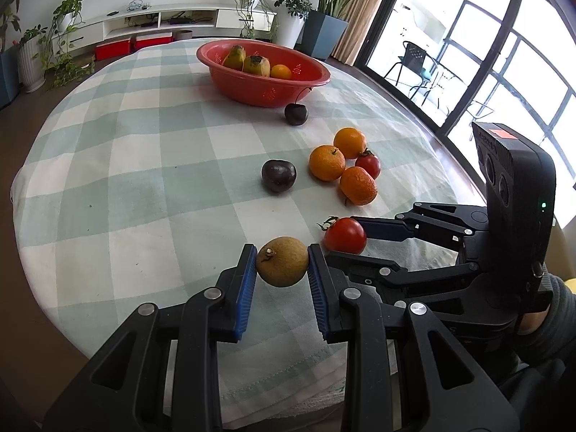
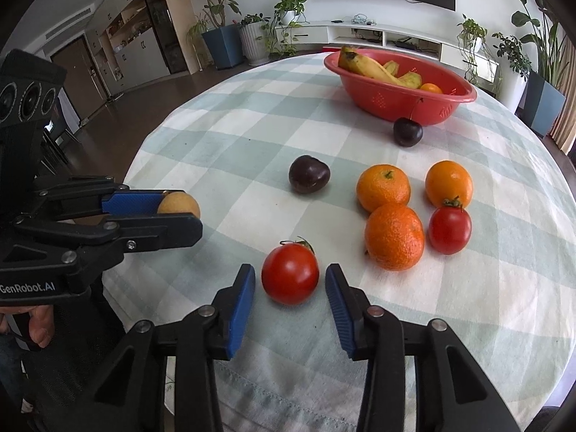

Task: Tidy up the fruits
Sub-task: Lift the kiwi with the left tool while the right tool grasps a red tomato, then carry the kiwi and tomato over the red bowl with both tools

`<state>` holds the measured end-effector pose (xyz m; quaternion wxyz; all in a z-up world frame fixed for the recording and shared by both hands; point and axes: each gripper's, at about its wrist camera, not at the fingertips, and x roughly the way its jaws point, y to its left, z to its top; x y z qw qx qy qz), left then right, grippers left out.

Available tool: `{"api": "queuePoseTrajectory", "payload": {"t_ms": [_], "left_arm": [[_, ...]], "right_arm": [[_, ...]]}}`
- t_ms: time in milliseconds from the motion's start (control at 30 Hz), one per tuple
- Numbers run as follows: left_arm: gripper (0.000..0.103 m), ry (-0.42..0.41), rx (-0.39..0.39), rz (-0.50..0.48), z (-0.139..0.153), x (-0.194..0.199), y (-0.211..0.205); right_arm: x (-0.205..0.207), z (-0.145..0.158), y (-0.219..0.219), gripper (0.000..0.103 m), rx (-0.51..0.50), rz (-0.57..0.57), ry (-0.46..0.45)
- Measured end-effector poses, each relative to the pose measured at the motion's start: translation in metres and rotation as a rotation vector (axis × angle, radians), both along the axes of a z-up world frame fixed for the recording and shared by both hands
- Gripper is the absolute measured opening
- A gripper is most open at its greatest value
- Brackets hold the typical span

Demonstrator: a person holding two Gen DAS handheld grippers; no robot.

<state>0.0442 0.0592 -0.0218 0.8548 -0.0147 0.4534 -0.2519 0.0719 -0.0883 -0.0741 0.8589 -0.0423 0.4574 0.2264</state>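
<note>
Now my left claw point(image 1: 282, 264) is clamped on a tan round fruit point(image 1: 282, 261), both blue pads pressed to its sides, fruit lifted clear of the cloth. My right claw point(image 2: 290, 297) stands narrow around a red tomato point(image 2: 290, 273) resting on the desk; a thin gap shows at each pad, no contact yet. Just beyond it: three oranges point(image 2: 383, 188) clustered with a second tomato point(image 2: 450, 229) touching them. A dark plum point(image 2: 309, 179) lies apart to their left. Farther back, a cherry point(image 2: 407, 131) with its stem sits against the red basket point(image 2: 396, 106), which holds bananas point(image 2: 370, 66) and one orange fruit. Desk point(image 2: 216, 151) wears a pale green checked cloth.
</note>
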Motion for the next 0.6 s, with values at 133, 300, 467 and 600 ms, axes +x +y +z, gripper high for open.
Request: {"api": "queuePoseTrajectory", "payload": {"t_ms": [133, 300, 467, 600], "left_arm": [[0.027, 0.001, 0.007, 0.003, -0.001, 0.0, -0.002], [0.027, 0.0, 0.007, 0.008, -0.002, 0.001, -0.004], [0.027, 0.001, -0.013, 0.013, 0.0, 0.008, -0.006], [0.027, -0.034, -0.017, 0.006, 0.017, 0.022, -0.013]], "right_arm": [[-0.001, 0.0, 0.0, 0.034, -0.004, 0.002, -0.006], [-0.004, 0.003, -0.005, 0.034, 0.007, -0.006, -0.011], [-0.006, 0.023, -0.019, 0.034, 0.045, -0.023, -0.046], [0.002, 0.045, -0.041, 0.034, 0.09, -0.059, -0.076]]}}
